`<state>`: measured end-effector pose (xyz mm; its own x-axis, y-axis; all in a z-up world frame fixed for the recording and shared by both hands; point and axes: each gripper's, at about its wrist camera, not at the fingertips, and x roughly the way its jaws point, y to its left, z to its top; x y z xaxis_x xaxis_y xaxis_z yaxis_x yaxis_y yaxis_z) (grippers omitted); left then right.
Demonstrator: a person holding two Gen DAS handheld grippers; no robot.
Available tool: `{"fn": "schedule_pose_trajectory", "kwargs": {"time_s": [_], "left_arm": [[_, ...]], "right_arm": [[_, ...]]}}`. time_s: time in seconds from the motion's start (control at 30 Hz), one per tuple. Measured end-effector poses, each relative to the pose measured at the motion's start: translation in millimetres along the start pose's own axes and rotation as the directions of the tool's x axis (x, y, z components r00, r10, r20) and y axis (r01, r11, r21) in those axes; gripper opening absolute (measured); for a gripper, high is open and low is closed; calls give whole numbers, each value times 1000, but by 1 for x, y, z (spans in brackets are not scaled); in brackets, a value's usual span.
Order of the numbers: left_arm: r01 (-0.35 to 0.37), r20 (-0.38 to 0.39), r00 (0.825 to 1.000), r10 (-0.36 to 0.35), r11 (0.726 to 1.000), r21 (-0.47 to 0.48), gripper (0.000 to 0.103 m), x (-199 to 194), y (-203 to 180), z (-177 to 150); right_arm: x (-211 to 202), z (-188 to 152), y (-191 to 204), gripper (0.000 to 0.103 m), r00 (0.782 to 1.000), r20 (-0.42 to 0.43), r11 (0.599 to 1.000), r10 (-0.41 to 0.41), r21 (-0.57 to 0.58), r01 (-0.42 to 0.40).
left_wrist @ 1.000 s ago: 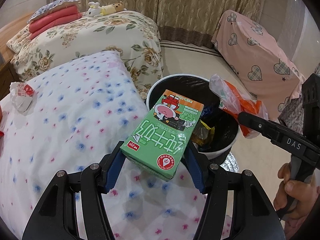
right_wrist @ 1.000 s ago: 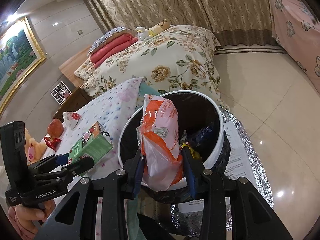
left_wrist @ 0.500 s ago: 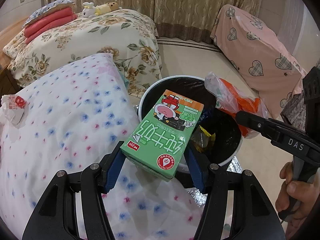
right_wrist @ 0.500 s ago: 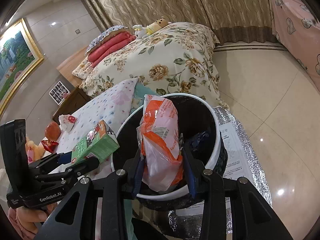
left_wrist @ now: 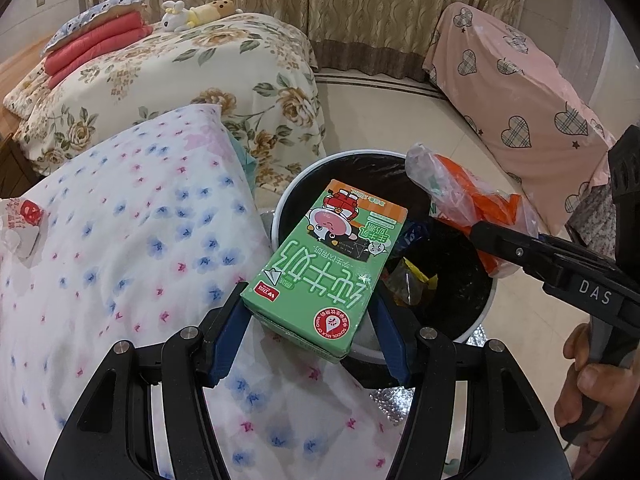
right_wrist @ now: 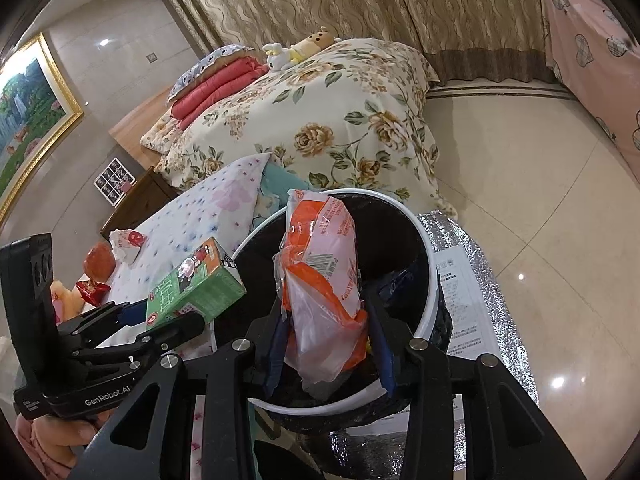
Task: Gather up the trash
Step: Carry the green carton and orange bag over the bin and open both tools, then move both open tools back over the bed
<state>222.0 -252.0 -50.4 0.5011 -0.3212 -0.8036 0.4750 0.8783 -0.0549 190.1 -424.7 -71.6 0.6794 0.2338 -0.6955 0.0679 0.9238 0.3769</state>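
Trash bin (left_wrist: 280, 216) floor hidden (wrappers) | left tool (left_wrist: 308, 316): carton (left_wrist: 324, 268)

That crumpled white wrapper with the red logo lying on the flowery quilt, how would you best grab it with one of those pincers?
Probably from above, closing the fingers across the raised, bunched-up middle of the crumpled wrapper. It lies loose and low on the soft quilt, with no firm edge to catch from the side, so the crumpled ridge seems the easiest part to pinch.

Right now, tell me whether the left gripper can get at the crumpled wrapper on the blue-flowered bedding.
Probably not yet: the left hand-held gripper is shut on the carton, so its jaws are full. The wrapper lies unobstructed.
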Motion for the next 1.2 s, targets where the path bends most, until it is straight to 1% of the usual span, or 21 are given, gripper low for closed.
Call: {"fn": "schedule_pose_trajectory", "kwargs": {"time_s": [0.47,0.53,0.6,0.67,0.77,0.83,1.03,1.13,1.2], "left_arm": [[13,-5,1000,-13,1000,9,60,8,-2,8],[17,-10,1000,-17,1000,7,60,9,-1,8],[27,-13,1000,-26,1000,9,63,8,-1,7],[19,-6,1000,-19,1000,13,72,6,0,4],[19,7,1000,-19,1000,5,74,-1,4,-1],[19,16,1000,-19,1000,-9,74,-6,8,-5],[25,70,997,-18,995,-100,76,-30,33,-25],[7,91,996,8,987,-160,79,-43,53,-39],[-5,92,995,25,979,-206,80,-48,67,-48]], "right_arm": [[6,5,-4,41,1000,-12,1000,-2,13,2],[6,6,-4,45,1000,-17,1000,-1,22,2],[6,7,-6,61,1000,-21,999,5,38,-4],[4,7,-7,65,1000,-16,999,3,49,-3],[0,6,-7,67,1000,-4,998,4,60,-3],[-3,6,-6,70,1000,4,998,6,62,-6],[-10,2,5,74,1000,18,998,14,56,-15],[-10,0,18,78,999,21,999,30,44,-31],[-9,-2,29,80,999,24,998,48,34,-49]]}}
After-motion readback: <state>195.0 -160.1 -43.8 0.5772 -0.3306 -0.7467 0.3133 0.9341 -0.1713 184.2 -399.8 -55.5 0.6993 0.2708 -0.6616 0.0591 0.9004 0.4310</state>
